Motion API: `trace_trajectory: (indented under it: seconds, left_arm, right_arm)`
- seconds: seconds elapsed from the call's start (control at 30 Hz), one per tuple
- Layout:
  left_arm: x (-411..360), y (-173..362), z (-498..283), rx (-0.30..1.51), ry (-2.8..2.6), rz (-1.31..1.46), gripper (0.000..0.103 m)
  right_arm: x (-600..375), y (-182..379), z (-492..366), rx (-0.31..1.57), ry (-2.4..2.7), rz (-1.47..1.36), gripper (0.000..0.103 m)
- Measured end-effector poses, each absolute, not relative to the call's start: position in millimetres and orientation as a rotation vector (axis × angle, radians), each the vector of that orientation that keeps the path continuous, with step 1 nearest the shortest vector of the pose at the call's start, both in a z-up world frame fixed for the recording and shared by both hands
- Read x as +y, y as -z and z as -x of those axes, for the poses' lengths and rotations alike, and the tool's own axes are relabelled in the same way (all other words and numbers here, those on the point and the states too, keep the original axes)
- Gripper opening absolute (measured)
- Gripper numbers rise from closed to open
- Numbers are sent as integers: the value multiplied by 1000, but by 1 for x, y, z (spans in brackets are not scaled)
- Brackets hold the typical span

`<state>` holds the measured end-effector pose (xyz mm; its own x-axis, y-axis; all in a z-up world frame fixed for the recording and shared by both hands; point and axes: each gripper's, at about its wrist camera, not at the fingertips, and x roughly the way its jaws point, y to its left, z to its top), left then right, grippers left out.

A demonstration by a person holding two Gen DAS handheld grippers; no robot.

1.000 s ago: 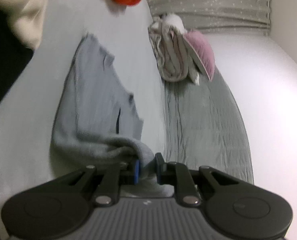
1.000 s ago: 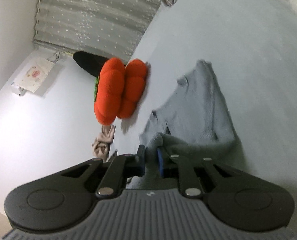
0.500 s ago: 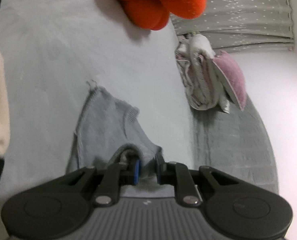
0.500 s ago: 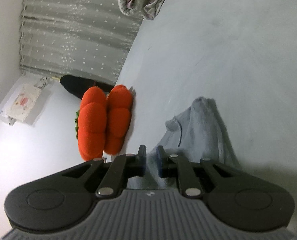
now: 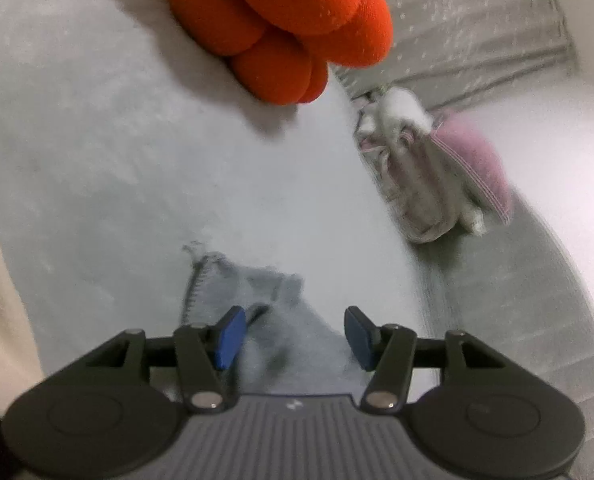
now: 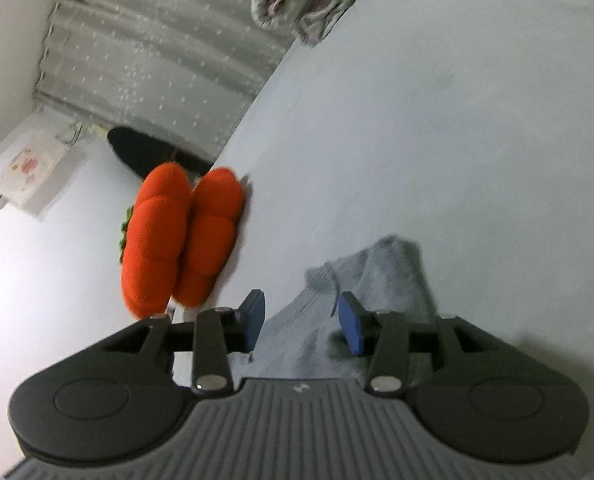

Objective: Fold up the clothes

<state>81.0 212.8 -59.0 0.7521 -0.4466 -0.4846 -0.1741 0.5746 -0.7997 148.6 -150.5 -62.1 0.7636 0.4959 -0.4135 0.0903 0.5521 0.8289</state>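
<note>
Our left gripper (image 5: 293,334) and right gripper (image 6: 301,322) have just been opening; jaws apart, the grey sweater (image 5: 281,320) lies loose between them on the pale bed (image 5: 117,160). Beyond we see bare sheet, then the orange plush (image 5: 289,24) at its edge. No readable writing.

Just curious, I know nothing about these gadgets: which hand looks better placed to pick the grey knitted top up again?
Neither clearly; I'd lean left. Both grippers' jaws have just been opening. The left gripper straddles the grey knitted top centrally; the right gripper has it towards one pad, near its edge.
</note>
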Motion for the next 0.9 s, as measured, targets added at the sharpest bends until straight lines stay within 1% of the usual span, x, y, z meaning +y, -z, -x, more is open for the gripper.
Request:
trace_trajectory:
  seconds: [0.1, 0.33, 0.43, 0.6, 0.63, 0.7, 0.77, 0.8, 0.83, 0.87, 0.9]
  left_arm:
    - [210, 58, -84, 745, 166, 923, 56]
    - [207, 62, -90, 770, 158, 903, 56]
    - [205, 64, -92, 774, 159, 899, 55]
    - [200, 66, -92, 764, 168, 859, 54]
    - [198, 67, -93, 763, 168, 847, 54]
    - [195, 69, -94, 756, 163, 820, 51]
    - [193, 72, -95, 748, 154, 792, 42]
    - [191, 73, -96, 743, 148, 779, 39]
    - [189, 74, -97, 738, 145, 769, 28]
    - [187, 75, -98, 730, 144, 752, 9]
    - [184, 74, -98, 721, 143, 729, 9]
  right_arm:
    - [-147, 66, -153, 751, -268, -964, 43]
    - [-148, 71, -159, 849, -279, -909, 43]
    - [-140, 70, -171, 878, -307, -888, 42]
    - [-133, 89, -182, 872, -322, -927, 42]
    - [-135, 93, -181, 853, -326, -950, 40]
    - [-137, 95, -180, 817, -321, -978, 29]
    - [-142, 95, -176, 778, -312, -993, 21]
    - [-145, 94, -174, 757, -306, -1005, 19]
    - [-147, 94, -172, 733, -300, -1012, 16]
    - [-147, 93, -171, 715, -295, -1009, 14]
    - [-147, 91, -169, 696, -288, -996, 12]
